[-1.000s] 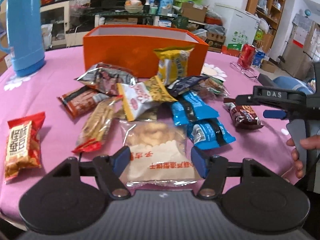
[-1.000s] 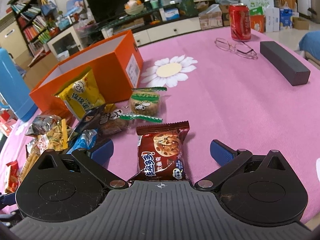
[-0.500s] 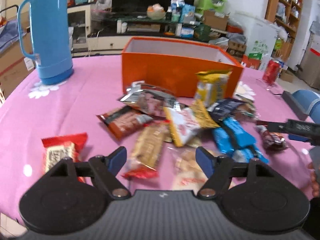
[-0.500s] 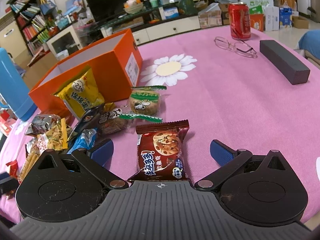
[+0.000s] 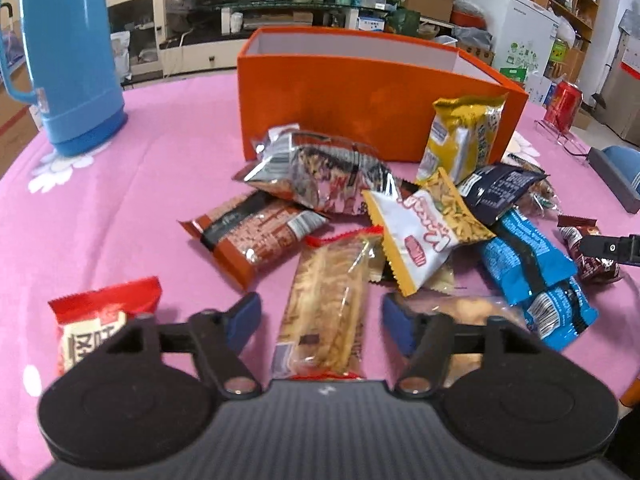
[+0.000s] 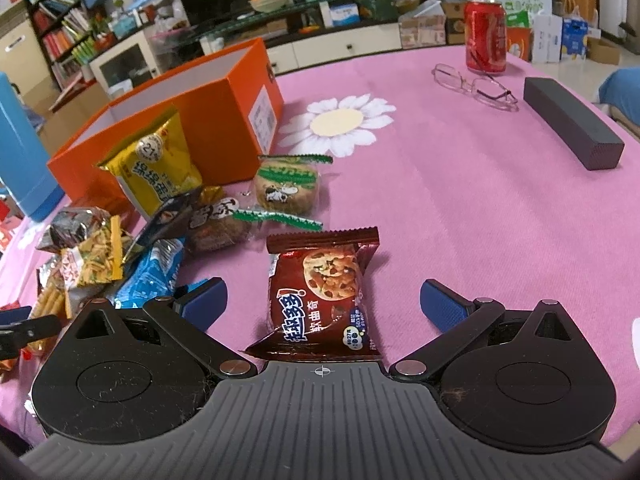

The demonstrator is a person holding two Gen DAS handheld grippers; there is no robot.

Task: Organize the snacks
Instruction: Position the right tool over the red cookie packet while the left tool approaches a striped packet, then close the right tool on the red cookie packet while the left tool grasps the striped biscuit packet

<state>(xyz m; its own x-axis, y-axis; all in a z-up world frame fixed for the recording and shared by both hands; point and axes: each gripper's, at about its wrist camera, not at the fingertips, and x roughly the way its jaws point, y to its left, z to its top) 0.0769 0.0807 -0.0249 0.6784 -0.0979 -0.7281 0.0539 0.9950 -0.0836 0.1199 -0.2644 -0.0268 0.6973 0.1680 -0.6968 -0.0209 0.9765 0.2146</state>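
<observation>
Left wrist view: the left gripper point(image 5: 320, 322) is closing, its blue pads astride the near end of a long clear-wrapped packet of golden wafer sticks point(image 5: 326, 304) but not yet pressing it. This packet lies near the front edge of the pink tablecloth point(image 5: 140, 184). Its far, red-crimped end sits against a white-and-yellow snack pouch point(image 5: 424, 232), so a pull may drag that pouch along. The film looks slick and the contents brittle; a hard squeeze could crush the sticks, a light one could let the packet slip.

Just left, a red crinkle-edged snack bag point(image 5: 100, 320) lies close to the left pad and could be nudged.

In the right wrist view, the right gripper point(image 6: 322, 306) stands wide open around a dark brown cookie packet point(image 6: 324, 296), touching nothing. It sits near the pile, so the two tools may collide if both reach in.

Farther back, the open orange cardboard box point(image 5: 360, 92), the likely destination, stands toward the middle of the table. A yellow foil bag point(image 5: 460, 136) leans on its front wall and could topple if the box is bumped.
</observation>
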